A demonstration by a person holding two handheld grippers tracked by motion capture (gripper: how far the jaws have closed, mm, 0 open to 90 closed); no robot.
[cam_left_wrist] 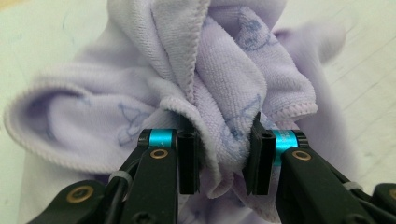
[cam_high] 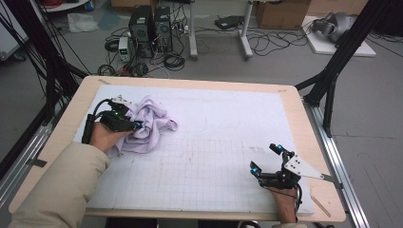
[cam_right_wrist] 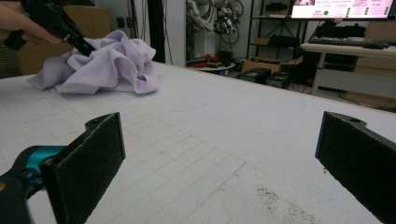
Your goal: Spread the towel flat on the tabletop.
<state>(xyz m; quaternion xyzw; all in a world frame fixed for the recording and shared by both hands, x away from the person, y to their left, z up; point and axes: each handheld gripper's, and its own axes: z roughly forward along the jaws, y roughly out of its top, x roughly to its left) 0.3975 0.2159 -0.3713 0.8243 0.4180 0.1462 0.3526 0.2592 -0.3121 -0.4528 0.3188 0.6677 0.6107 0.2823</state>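
Your left gripper (cam_left_wrist: 223, 161) is pinching a bunched fold of the lilac towel (cam_left_wrist: 196, 93): in the left gripper view both black pads press into the cloth from either side, and the rest of the towel rises in crumpled ridges toward 12 o'clock of the jaws. In the high view the towel (cam_high: 149, 124) lies heaped on the mat at about 10 o'clock from the table's centre, and the left gripper (cam_high: 138, 126) meets it from the towel's 9 o'clock edge.

Your right gripper (cam_high: 267, 160) stands spread wide with nothing between its pads, resting at about 4 o'clock on the mat, well apart from the towel. In its own view the towel (cam_right_wrist: 105, 65) sits far off at 10 o'clock.

Your left forearm, in a beige sleeve (cam_high: 59, 190), comes in from 7 o'clock, the hand wrapped around the gripper body. Your right hand (cam_high: 284, 204) enters from 5 o'clock.

The surface is a white mat (cam_high: 223, 142) ruled with a faint grid, on a pale wooden table (cam_high: 304, 123). Beyond the far edge, computer towers (cam_high: 151, 28), cables and cardboard boxes (cam_high: 280, 13) sit on a grey floor.
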